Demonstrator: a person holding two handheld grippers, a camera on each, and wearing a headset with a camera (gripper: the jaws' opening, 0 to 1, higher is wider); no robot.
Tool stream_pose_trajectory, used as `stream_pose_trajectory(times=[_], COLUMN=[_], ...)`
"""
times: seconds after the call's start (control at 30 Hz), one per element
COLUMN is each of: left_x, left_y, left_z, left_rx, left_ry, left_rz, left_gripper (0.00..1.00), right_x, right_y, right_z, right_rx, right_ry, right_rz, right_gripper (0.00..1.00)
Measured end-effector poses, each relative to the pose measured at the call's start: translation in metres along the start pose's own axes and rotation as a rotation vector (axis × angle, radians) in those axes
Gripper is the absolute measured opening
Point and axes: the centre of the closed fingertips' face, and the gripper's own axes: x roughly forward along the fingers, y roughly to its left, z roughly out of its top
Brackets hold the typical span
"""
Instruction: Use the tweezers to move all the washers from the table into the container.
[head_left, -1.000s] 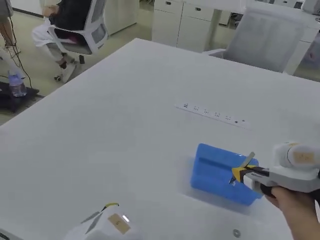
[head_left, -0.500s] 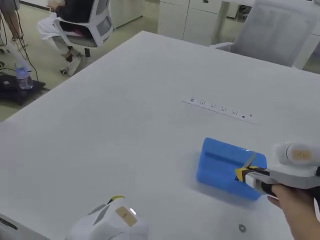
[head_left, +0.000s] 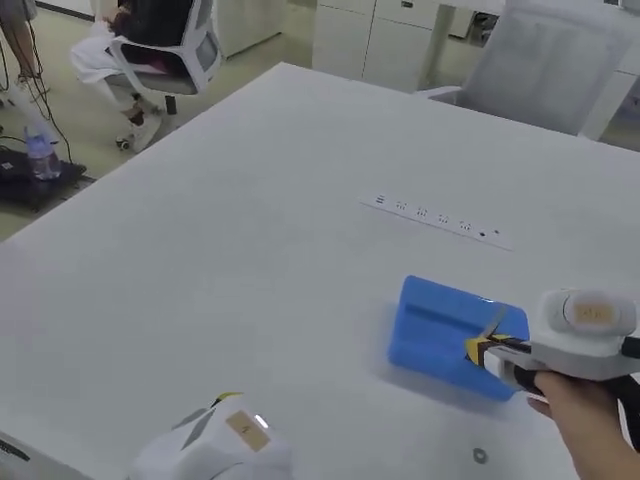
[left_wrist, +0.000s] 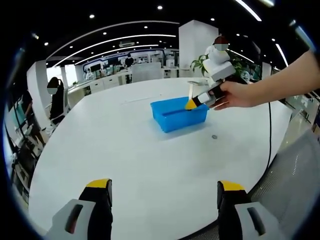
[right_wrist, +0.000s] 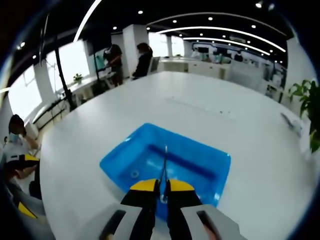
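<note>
Right gripper (right_wrist: 161, 186) jaws pinching the tweezers (right_wrist: 165, 159) mid-frame over the container (right_wrist: 200, 172); loosen up and they'd fall in. Washer (head_left: 480, 456) at lower right might skitter. Left gripper (left_wrist: 165, 186) jaws spread.

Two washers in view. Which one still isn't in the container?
The washer lying on the bare table, outside the blue container, near the person's hand. The other washer lies inside the container.
</note>
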Motion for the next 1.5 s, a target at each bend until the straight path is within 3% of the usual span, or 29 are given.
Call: stream_pose_trajectory(times=[0.3,0.4,0.6,0.87,1.07,1.27,1.5], left_x=[-0.001,-0.001,-0.001,-0.001,-0.002,-0.002,-0.002], left_y=[0.002,0.002,0.004,0.003,0.008,0.008,0.006], left_z=[0.002,0.002,0.002,0.003,0.003,0.004,0.003], left_rx=[-0.006,-0.005,-0.012,-0.01,-0.036,-0.038,-0.031], left_ry=[-0.01,-0.013,-0.017,-0.017,-0.023,-0.028,-0.025], left_rz=[0.008,0.01,0.02,0.017,0.031,0.033,0.024], left_gripper=[0.88,0.88,0.88,0.88,0.88,0.88,0.89], right_x=[0.002,0.0,-0.012,-0.051,-0.071,-0.098,-0.103], right_y=[0.0,-0.004,-0.006,0.006,0.008,0.021,0.024], right_z=[0.002,0.002,0.018,0.04,0.036,0.027,0.012], right_rx=[-0.02,-0.055,-0.008,0.037,0.062,0.073,0.067], right_ry=[0.038,0.051,-0.016,-0.126,-0.177,-0.204,-0.189], right_rz=[-0.007,-0.038,-0.023,-0.002,0.006,0.008,0.001], right_gripper=[0.04,0.04,0.04,0.04,0.04,0.04,0.04])
